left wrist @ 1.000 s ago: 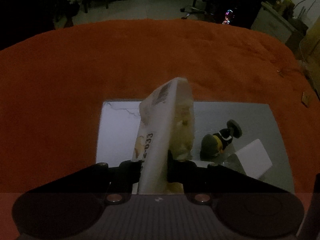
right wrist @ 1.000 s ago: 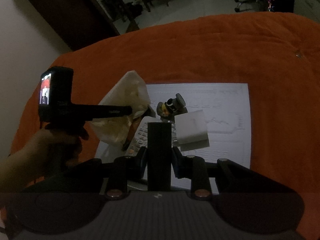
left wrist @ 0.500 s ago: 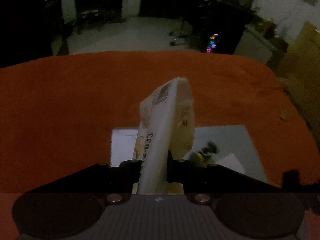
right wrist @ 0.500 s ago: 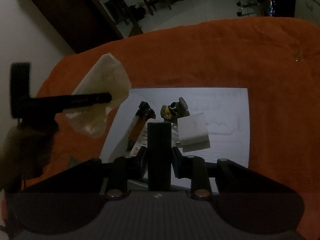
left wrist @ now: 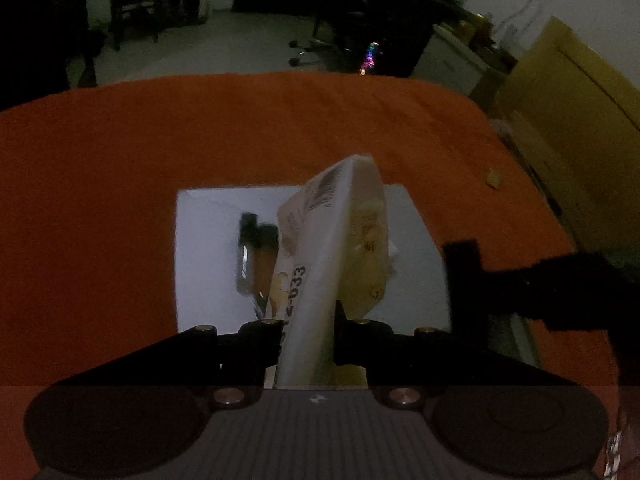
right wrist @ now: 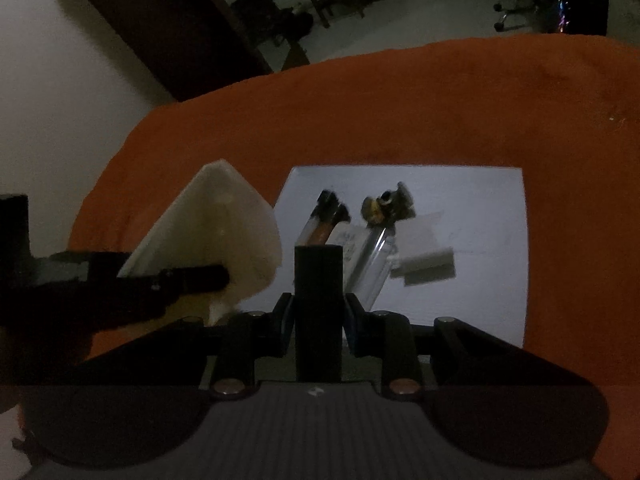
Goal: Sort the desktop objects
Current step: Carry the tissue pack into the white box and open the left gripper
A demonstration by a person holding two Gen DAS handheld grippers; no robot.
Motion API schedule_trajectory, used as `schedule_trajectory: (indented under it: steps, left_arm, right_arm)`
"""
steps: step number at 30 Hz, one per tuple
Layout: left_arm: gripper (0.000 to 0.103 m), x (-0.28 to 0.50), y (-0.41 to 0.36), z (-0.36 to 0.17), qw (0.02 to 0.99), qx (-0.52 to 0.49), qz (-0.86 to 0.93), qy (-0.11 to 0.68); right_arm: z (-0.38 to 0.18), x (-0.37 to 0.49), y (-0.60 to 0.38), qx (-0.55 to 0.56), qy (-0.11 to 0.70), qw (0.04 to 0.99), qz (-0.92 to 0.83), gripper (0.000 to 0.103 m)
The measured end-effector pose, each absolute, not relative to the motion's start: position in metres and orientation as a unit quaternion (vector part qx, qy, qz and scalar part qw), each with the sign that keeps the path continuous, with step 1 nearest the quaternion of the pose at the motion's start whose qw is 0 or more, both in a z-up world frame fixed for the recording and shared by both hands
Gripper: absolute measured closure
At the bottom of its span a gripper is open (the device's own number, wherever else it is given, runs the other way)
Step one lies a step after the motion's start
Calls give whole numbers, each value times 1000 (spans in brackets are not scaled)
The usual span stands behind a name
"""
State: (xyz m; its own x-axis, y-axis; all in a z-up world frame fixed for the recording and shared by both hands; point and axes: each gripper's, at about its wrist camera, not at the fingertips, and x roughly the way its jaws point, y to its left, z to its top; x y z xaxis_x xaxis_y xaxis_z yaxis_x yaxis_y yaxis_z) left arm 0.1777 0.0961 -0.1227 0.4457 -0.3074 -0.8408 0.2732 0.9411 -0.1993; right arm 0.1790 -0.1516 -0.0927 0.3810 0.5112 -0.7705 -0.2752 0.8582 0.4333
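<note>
Lifted since a second ago, the packet (left wrist: 340, 264) in the left claw (left wrist: 308, 344) now hangs above the left edge of the white sheet (right wrist: 472, 200), clear of the things it covered before. That claw is clenched on the packet's lower end; the packet stands tilted, barcode near its top. The right claw (right wrist: 319, 312) is clenched on a dark block (right wrist: 319, 276) that stands upright between its fingers and hides part of the sheet behind it.

From the right wrist, the left claw's black arm crosses the near left corner of the picture and blocks the lower part of the packet. From the left wrist, the packet itself screens the middle of the sheet.

On the sheet, which lies on the orange surface (right wrist: 440, 100), four loose things show: a clear tube (right wrist: 320, 224) with a black cap, a second clear tube (right wrist: 374, 268) beside it, a small yellow and black figure (right wrist: 384, 204) at the top of that second tube, and a white folded card (right wrist: 426, 266) just right of them. They sit close together near the sheet's middle. No box or bin shows.

Beyond the surface's far edge lie a pale floor and dark furniture.
</note>
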Motion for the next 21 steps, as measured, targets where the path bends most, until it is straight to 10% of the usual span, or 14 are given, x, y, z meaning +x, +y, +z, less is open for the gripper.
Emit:
schedule_trajectory:
  steps: [21]
  left_arm:
    - [93, 80, 85, -193, 772, 27, -208, 600]
  right_arm:
    - [-170, 82, -148, 121, 599, 770, 186, 74]
